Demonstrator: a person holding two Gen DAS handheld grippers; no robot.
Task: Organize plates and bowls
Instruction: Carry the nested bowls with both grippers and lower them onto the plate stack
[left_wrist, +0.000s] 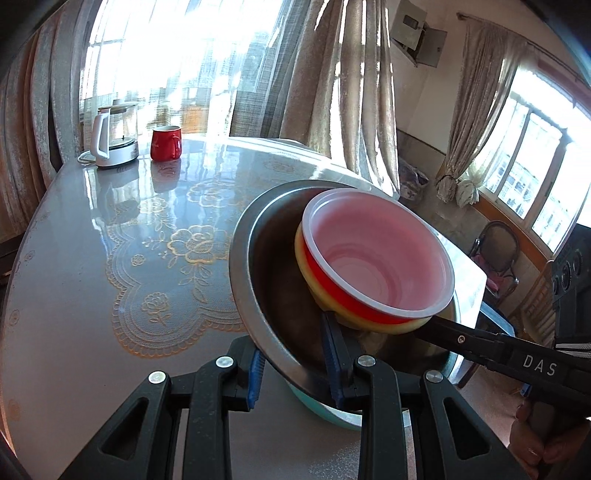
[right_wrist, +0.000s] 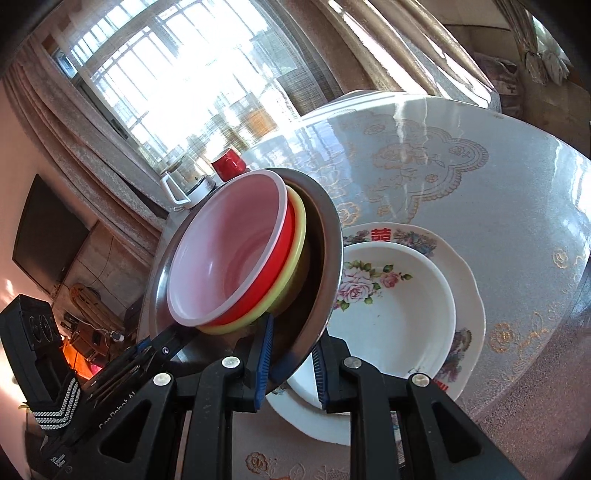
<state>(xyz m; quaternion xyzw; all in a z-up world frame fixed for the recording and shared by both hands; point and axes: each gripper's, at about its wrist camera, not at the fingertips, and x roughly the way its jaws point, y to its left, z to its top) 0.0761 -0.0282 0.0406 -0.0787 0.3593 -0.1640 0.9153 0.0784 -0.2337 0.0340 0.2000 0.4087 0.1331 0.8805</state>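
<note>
A steel bowl (left_wrist: 273, 258) holds a yellow bowl (left_wrist: 314, 284) with a red bowl (left_wrist: 373, 258), pink-white inside, nested in it. My left gripper (left_wrist: 295, 365) is shut on the steel bowl's near rim. The other gripper's arm (left_wrist: 480, 343) reaches in from the right. In the right wrist view my right gripper (right_wrist: 291, 354) is shut on the steel bowl's rim (right_wrist: 325, 266), with the red bowl (right_wrist: 229, 258) and yellow bowl (right_wrist: 291, 266) tilted inside. A teal bowl (left_wrist: 325, 410) shows under the steel one.
A floral white bowl (right_wrist: 399, 314) sits on a patterned plate (right_wrist: 469, 295) on the round table (right_wrist: 498, 206). A red mug (left_wrist: 166, 143) and a glass kettle (left_wrist: 114, 136) stand at the table's far edge by the curtains. A chair (left_wrist: 495, 254) stands beyond.
</note>
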